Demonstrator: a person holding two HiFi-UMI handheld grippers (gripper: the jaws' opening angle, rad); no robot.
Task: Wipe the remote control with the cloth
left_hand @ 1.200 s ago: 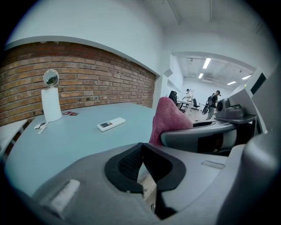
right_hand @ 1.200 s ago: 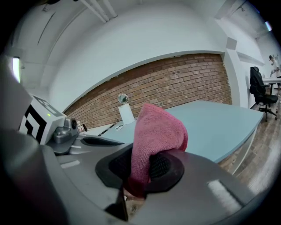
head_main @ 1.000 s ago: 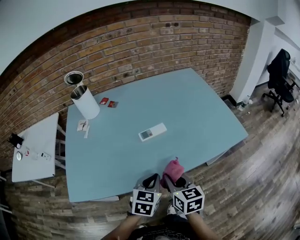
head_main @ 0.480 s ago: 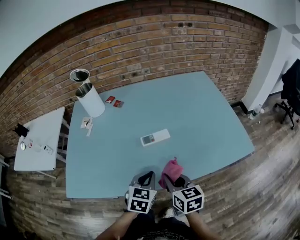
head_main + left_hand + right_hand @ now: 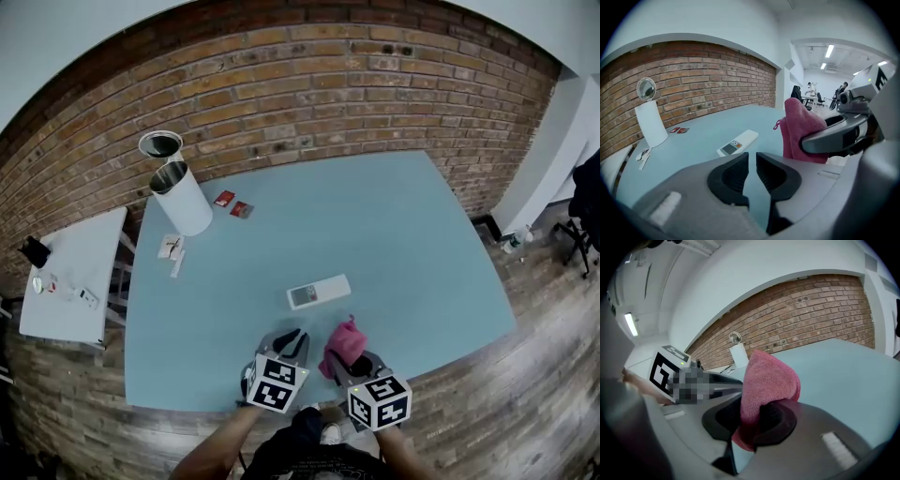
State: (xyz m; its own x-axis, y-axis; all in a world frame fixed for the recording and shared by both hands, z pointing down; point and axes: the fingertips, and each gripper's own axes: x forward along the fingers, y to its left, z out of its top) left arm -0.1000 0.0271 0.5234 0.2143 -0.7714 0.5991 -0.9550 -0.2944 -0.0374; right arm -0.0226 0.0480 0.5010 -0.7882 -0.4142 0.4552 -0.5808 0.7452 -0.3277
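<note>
The white remote control (image 5: 318, 292) (image 5: 737, 143) lies flat near the middle of the light blue table (image 5: 394, 234), its small screen end toward the left. My right gripper (image 5: 343, 352) (image 5: 752, 417) is shut on a folded pink cloth (image 5: 342, 342) (image 5: 766, 385) that sticks up out of its jaws, just short of the remote. My left gripper (image 5: 289, 342) (image 5: 751, 171) hovers beside it over the table's near edge; its jaws are opening by a narrow gap, with nothing between them. The cloth (image 5: 801, 131) also shows at the right of the left gripper view.
A white cylinder bin (image 5: 178, 199) with a round mirror (image 5: 160, 144) stands at the table's far left corner, with two small red packets (image 5: 232, 204) and white paper bits (image 5: 171, 250) nearby. A small white side table (image 5: 70, 281) stands left. A brick wall (image 5: 309, 84) runs behind.
Both grippers have come forward over the table's near edge toward the remote, the cloth still held in the right one. The left jaws have parted slightly.
</note>
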